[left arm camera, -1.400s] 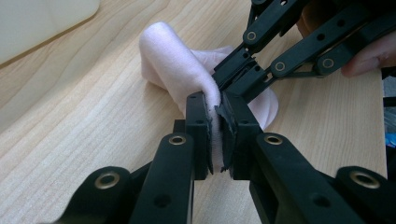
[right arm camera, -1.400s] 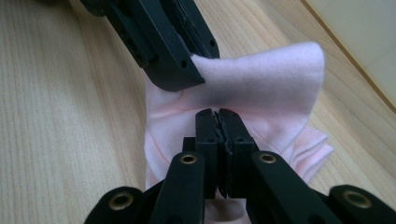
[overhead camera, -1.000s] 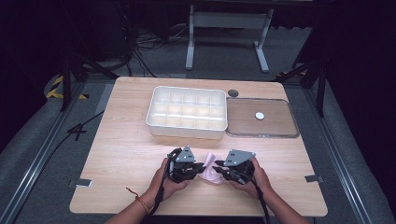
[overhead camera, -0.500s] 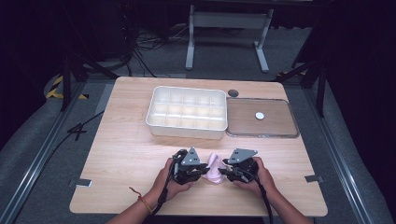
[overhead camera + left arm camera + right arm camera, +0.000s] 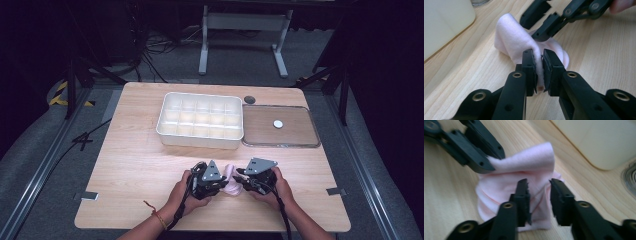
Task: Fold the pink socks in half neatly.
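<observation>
A crumpled pink cloth [image 5: 231, 181] lies on the wooden table [image 5: 135, 165] near its front edge, between my two grippers. My left gripper [image 5: 222, 184] comes in from the left. In the left gripper view, that gripper [image 5: 538, 56] is shut on a raised fold of the cloth [image 5: 509, 35]. My right gripper [image 5: 241, 183] meets the cloth from the right. Its jaws [image 5: 539, 185] have just been closing, and a bunched fold of the cloth [image 5: 529, 165] sits pinched between them. Each gripper view shows the other gripper's jaws at the cloth's far side.
A white compartment tray [image 5: 200, 141] stands behind the cloth at mid-table. To its right lies a flat clear tray [image 5: 300, 142] with a small white disc [image 5: 278, 123] in it. A dark round spot [image 5: 249, 99] sits beside the white tray's back corner.
My left gripper has shifted a little to the right, toward the cloth. The right hand has stayed where it was, and the cloth now looks more bunched up between the two grippers.
</observation>
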Motion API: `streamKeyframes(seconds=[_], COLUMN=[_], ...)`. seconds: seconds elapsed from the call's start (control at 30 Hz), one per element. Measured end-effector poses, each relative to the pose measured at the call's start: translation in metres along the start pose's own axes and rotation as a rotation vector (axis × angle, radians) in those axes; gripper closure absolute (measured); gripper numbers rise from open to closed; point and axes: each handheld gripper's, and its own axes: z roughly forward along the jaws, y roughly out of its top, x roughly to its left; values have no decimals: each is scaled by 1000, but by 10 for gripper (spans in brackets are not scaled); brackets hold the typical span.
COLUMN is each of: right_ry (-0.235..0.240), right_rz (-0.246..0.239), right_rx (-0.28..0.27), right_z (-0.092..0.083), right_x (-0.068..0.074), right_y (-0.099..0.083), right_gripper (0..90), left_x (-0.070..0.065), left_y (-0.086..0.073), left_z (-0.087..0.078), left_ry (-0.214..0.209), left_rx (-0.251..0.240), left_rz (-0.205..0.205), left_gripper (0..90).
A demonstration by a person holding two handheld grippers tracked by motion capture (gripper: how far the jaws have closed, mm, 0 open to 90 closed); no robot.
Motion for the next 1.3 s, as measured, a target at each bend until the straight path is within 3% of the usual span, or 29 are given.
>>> streamKeyframes(seconds=[0.07,0.17,0.3,0.47,0.5,0.63,0.7,0.8,1.0,1.3], right_ry=[34,43,58,59,61,52,37,10,56,71], right_rz=[-20,-37,-27,-13,-12,-22,-16,-8,42,46], right_rx=[2,23,35,8,2,-17,-25,27,91,72], right_z=[3,11,20,26,24,11,1,-9,0,5], right_x=[4,7,9,10,8,2,-2,-10,-17,-13], right_y=[2,5,6,7,6,5,2,-5,-17,-15], right_gripper=[833,864,872,855,787,753,691,663,688,779], left_x=[1,0,-1,-1,-1,-1,-1,-1,-5,-9], left_y=[0,1,2,3,2,3,3,3,5,6], left_z=[-1,-1,0,1,0,-1,-1,0,7,18], left_ry=[-1,-1,-7,-8,-7,-6,-5,-8,-17,-37], left_rx=[-12,-12,-9,-16,-13,-19,-16,-14,-8,12], left_rz=[-10,4,12,2,-1,11,18,13,26,39], left_gripper=[803,805,805,807,810,812,812,810,806,792])
